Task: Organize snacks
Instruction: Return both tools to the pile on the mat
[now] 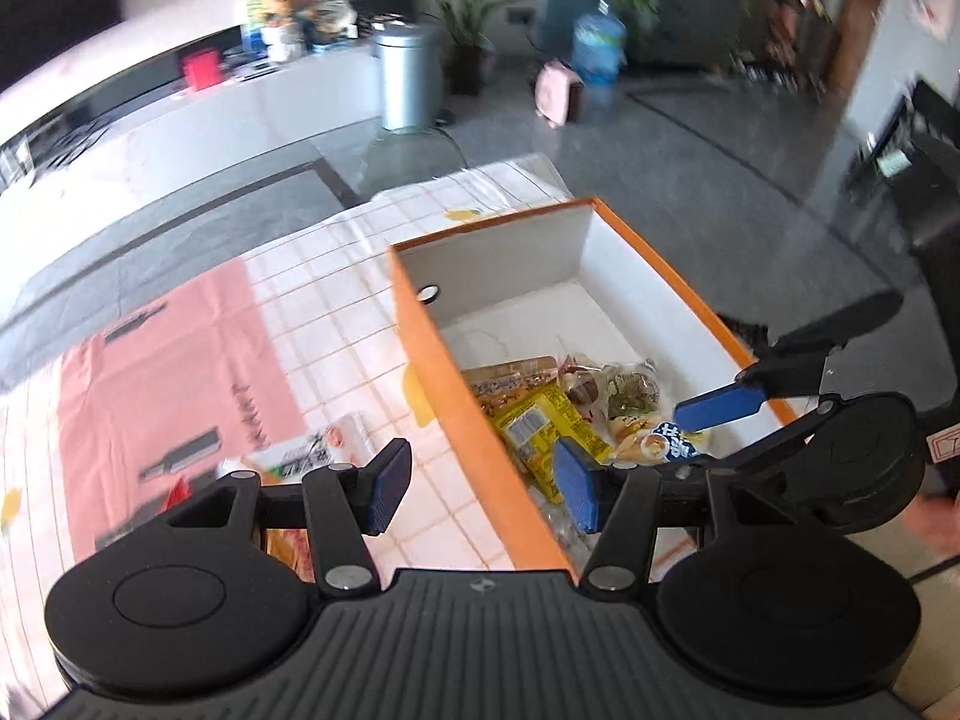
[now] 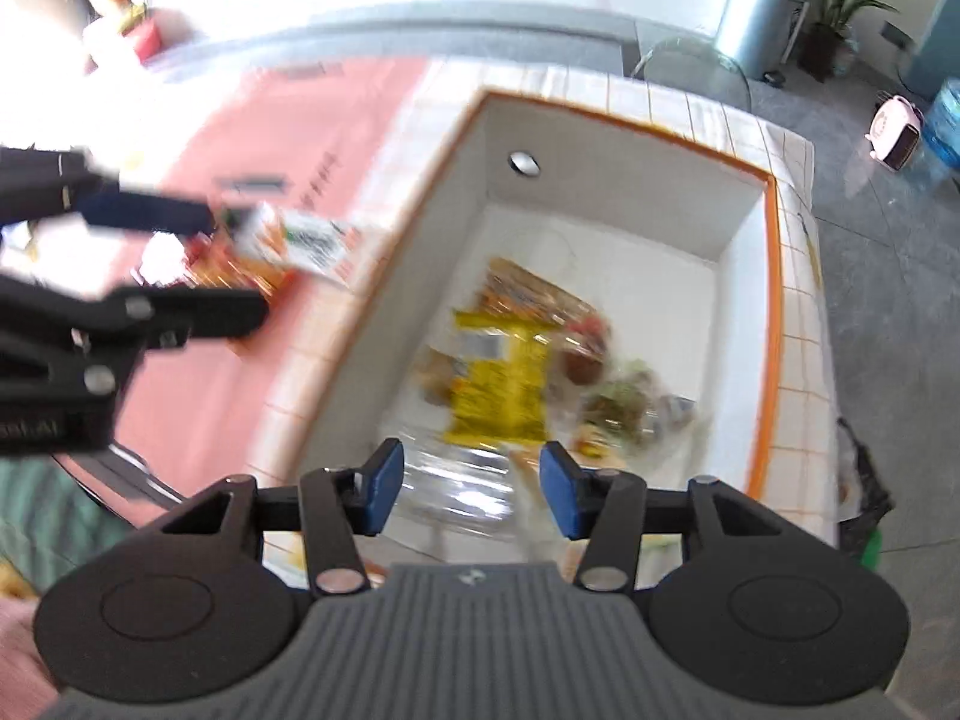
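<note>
Just snacks [image 2: 498, 384] beyond right tool [image 2: 471, 489]

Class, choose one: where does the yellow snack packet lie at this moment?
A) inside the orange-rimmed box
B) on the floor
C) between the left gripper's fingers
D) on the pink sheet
A: the yellow snack packet lies on the white bottom of the orange-rimmed box among other wrapped snacks, and the left gripper is open, gripping nothing.

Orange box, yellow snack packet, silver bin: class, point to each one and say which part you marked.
orange box [image 1: 456, 384], left wrist view, on its orange outer side wall.
yellow snack packet [image 2: 498, 384], right wrist view, on the middle of the wrapper.
silver bin [image 1: 408, 78], left wrist view, on its metal body.
</note>
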### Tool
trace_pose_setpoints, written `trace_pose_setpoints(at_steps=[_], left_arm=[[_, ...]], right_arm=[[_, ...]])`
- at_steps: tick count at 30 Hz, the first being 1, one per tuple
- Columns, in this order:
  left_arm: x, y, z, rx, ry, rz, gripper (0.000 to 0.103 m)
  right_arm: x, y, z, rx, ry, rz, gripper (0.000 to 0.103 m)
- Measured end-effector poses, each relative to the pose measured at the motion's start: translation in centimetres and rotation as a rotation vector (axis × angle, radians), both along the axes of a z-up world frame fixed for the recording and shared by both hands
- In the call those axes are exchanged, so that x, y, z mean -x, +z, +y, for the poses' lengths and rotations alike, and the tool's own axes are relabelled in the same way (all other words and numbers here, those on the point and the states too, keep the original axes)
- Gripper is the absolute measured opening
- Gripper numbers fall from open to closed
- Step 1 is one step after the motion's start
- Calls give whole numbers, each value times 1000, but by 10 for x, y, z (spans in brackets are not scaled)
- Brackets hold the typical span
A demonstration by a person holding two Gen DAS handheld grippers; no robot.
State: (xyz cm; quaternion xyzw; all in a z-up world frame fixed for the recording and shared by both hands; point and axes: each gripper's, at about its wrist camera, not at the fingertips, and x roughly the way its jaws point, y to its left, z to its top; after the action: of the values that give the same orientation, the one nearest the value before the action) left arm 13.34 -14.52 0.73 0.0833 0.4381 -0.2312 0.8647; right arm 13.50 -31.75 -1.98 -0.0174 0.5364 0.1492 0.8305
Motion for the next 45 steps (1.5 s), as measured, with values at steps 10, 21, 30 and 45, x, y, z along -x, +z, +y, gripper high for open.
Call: trace_pose_setpoints(at_steps=[10, 21, 30, 45], left_arm=[[48, -5, 88, 81, 235, -37, 64], [56, -32, 165, 133, 364, -5, 65], [28, -51, 198, 174, 441, 42, 65], [-19, -90, 218, 208, 440, 82, 66]], right_arm=[[47, 7, 77, -155, -84, -228, 52], [69, -34, 145, -178, -177, -282, 52], [29, -54, 176, -153, -148, -283, 54], [-26, -97, 200, -136, -92, -325, 53]])
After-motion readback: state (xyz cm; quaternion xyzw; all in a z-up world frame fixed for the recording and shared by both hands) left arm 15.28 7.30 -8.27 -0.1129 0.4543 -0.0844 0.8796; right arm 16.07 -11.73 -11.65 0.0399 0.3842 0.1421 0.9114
